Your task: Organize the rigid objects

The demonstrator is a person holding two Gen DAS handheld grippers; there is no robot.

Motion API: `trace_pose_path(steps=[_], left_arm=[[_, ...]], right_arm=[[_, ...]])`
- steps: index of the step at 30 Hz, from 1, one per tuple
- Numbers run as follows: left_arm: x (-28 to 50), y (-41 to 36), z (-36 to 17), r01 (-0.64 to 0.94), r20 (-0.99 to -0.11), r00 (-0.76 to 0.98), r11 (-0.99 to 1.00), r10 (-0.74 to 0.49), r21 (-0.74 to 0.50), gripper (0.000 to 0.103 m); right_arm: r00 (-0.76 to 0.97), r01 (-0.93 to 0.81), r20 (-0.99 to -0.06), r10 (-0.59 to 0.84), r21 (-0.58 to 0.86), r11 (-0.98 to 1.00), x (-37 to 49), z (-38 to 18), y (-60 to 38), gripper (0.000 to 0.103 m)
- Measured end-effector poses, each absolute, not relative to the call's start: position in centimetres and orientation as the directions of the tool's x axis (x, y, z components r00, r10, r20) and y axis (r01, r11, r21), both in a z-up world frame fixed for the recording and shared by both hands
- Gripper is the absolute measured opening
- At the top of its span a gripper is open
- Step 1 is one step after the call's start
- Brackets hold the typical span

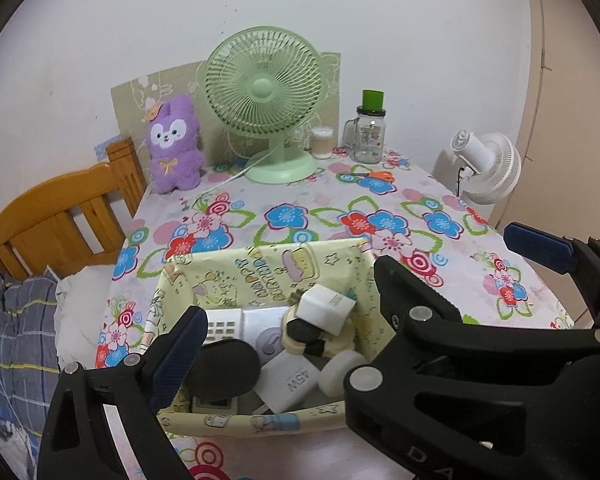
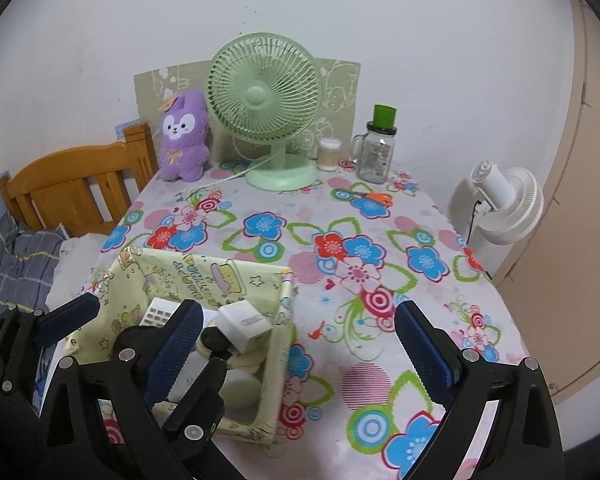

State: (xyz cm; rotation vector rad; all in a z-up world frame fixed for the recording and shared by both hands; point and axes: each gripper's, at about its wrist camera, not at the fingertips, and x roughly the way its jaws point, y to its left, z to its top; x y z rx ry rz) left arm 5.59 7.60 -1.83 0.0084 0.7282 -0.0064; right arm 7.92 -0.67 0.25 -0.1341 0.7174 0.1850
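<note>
With both grippers, left (image 1: pixel 348 276) and right (image 2: pixel 296 344), wide and empty, we lower squarely over the basket (image 2: pixel 286 320), avoiding its rim.

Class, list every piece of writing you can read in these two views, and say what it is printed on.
"45W": white charger block in the fabric basket, seen upside down.
"DA": left gripper body, cut off at the edge.
Basket lining lettering: upside down, unclear.
Glass jar label: too small.
</note>
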Motion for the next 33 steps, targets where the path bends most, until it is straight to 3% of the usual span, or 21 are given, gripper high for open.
trace_pose_path(steps=[33], left_arm=[[4.8, 0.4, 1.3, -0.022, -0.588, 0.808, 1.0, 0.029, 0.02, 0.103]], right_arm=[[0.818, -0.161, -0.57, 0.079, -0.095, 0.982, 6.3, 3.9, -10.8, 0.101]])
